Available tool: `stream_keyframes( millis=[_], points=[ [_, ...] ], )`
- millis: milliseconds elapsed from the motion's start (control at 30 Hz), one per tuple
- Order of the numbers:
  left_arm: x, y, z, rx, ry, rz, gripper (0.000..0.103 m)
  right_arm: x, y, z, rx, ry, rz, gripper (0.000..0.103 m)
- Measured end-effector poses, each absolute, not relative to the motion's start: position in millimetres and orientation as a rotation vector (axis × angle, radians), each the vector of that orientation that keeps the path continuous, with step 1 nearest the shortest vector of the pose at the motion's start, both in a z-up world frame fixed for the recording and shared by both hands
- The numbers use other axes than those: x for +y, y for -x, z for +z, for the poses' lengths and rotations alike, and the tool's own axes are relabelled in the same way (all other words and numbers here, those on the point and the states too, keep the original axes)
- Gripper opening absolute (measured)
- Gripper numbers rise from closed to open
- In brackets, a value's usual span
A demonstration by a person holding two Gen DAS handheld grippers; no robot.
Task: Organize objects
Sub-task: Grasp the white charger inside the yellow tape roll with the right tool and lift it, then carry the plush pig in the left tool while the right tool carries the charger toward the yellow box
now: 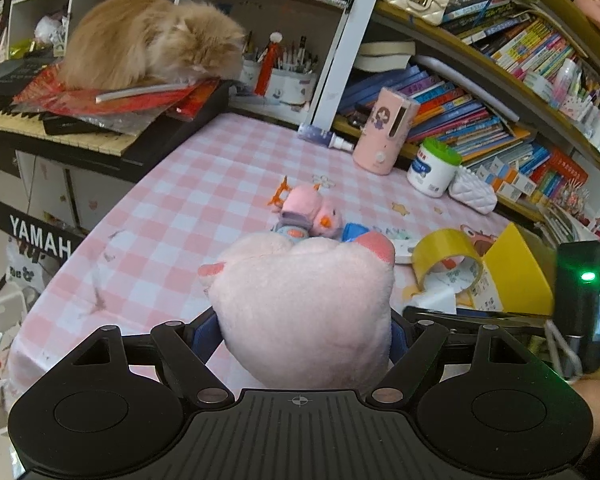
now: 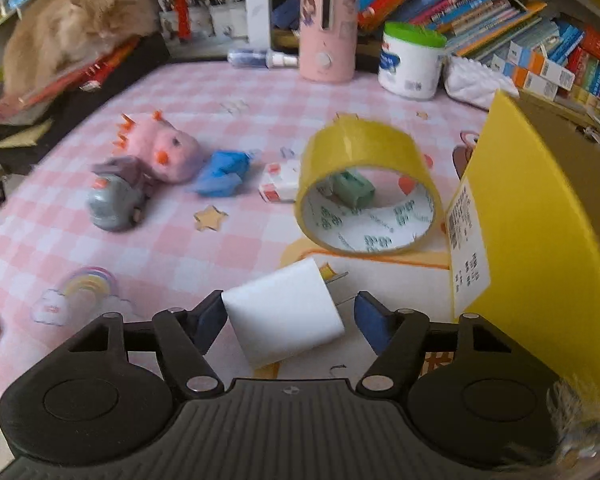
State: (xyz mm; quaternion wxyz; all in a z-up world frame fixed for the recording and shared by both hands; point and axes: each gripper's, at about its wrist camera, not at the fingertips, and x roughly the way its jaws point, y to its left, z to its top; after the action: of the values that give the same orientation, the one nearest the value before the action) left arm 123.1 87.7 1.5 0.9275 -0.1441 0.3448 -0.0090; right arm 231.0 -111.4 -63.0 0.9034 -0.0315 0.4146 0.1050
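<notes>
My left gripper (image 1: 304, 328) is shut on a big pink plush toy (image 1: 304, 308), held above the pink checked tablecloth (image 1: 188, 200). My right gripper (image 2: 290, 318) is open around a white charger plug (image 2: 284, 316) that lies on the cloth; the left pad touches it, the right pad stands apart. A yellow tape roll (image 2: 364, 184) stands just beyond, next to a yellow box (image 2: 540, 248). A small pink plush (image 2: 168, 150), a grey toy (image 2: 114, 204), a blue packet (image 2: 222, 172), a small white box (image 2: 280, 182) and a green item (image 2: 352, 190) lie on the cloth.
An orange cat (image 1: 148, 40) sleeps on papers on a Yamaha keyboard (image 1: 80, 136) at the left. A pink device (image 2: 328, 28), a white tub with a green lid (image 2: 410, 60) and a white quilted pouch (image 2: 476, 80) stand at the back, before bookshelves (image 1: 500, 80).
</notes>
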Motion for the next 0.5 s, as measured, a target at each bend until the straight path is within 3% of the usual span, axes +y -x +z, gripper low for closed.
stream_keyframes(
  millis=[33, 167, 500],
  points=[
    [87.5, -122.5, 3.5, 0.699, 0.295, -0.023, 0.080, -111.2, -227.0, -56.5, 0.849, 0.058, 0.235, 0.052],
    [85.3, -119.8, 8.3, 0.675, 0.292, -0.049, 0.080, -110.7, -210.0, -29.4, 0.779, 0.057, 0.268, 0.048],
    [93.5, -90.4, 5.5, 0.663, 0.321, -0.068, 0.079, -107.2, -182.7, -34.1, 0.811, 0.065, 0.250, 0.047]
  ],
)
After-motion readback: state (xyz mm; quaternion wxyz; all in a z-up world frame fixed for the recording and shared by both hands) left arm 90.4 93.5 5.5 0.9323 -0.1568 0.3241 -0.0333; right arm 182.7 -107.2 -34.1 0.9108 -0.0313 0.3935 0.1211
